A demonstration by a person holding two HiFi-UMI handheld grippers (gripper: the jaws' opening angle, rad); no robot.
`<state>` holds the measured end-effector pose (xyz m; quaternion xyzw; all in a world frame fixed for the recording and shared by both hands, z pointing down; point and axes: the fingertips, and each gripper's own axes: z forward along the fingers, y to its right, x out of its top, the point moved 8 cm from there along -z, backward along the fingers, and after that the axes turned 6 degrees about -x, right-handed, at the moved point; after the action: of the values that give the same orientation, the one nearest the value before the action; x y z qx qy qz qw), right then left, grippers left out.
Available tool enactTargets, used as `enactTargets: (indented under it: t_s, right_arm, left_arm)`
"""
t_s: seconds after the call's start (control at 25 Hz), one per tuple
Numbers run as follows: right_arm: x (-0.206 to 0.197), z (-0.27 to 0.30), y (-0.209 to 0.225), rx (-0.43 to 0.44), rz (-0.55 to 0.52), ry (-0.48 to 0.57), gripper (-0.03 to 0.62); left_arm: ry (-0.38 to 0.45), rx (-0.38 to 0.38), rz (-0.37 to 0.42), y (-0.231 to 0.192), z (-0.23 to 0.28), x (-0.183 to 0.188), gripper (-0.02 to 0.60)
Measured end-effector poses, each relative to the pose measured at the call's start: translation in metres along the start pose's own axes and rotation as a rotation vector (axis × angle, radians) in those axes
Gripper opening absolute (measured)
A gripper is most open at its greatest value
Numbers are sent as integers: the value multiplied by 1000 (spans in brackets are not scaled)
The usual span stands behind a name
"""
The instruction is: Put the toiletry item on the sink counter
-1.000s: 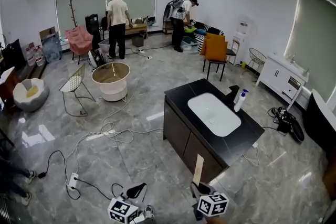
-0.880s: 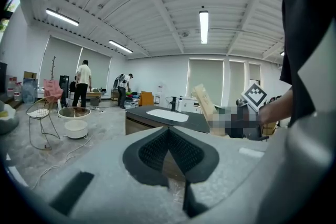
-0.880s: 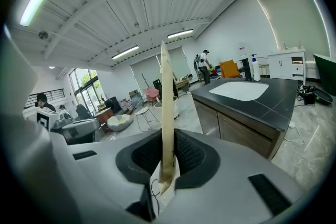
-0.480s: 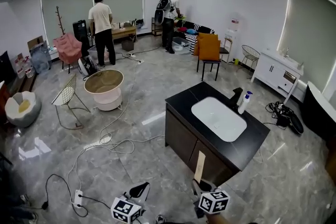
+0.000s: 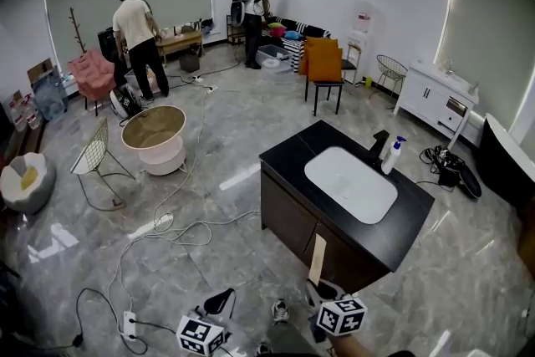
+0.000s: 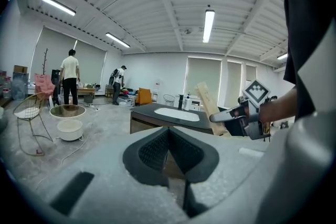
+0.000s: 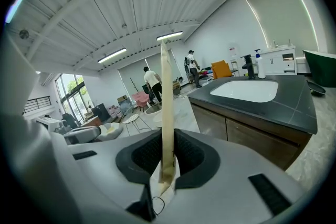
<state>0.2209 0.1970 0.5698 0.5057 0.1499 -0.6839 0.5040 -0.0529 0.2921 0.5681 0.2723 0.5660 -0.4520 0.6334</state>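
A flat cream toiletry item (image 5: 316,260) stands upright in my right gripper (image 5: 316,290), which is shut on its lower end. In the right gripper view the item (image 7: 166,107) is pinched between the black pads and rises past them. The black sink counter (image 5: 393,234) with a white basin (image 5: 349,184) stands just ahead and to the right, apart from the item. My left gripper (image 5: 219,303) hangs low on the left, shut with nothing in it (image 6: 169,139). From the left gripper view, the item (image 6: 209,107) and the counter (image 6: 152,109) show ahead.
A white spray bottle (image 5: 389,156) and a black faucet (image 5: 379,144) stand at the counter's far edge. Cables (image 5: 167,230) lie across the floor on the left. A round tub (image 5: 153,130), a wire chair (image 5: 96,155), an orange chair (image 5: 323,67) and two people are farther back.
The head view has shifted: the room's far end slides left and the counter sits slightly more to the right. Both grippers keep their pose, the item still pinched.
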Motion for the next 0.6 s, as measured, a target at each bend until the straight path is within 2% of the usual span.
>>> enactTargets:
  t_s: [0.32, 0.6]
  right_arm:
    - [35, 72, 12, 28, 0, -19, 54]
    - [78, 140, 31, 61, -5, -33, 54]
  left_arm:
    - [-2, 32, 2, -52, 45, 18, 9]
    - [5, 47, 23, -95, 105, 47, 9]
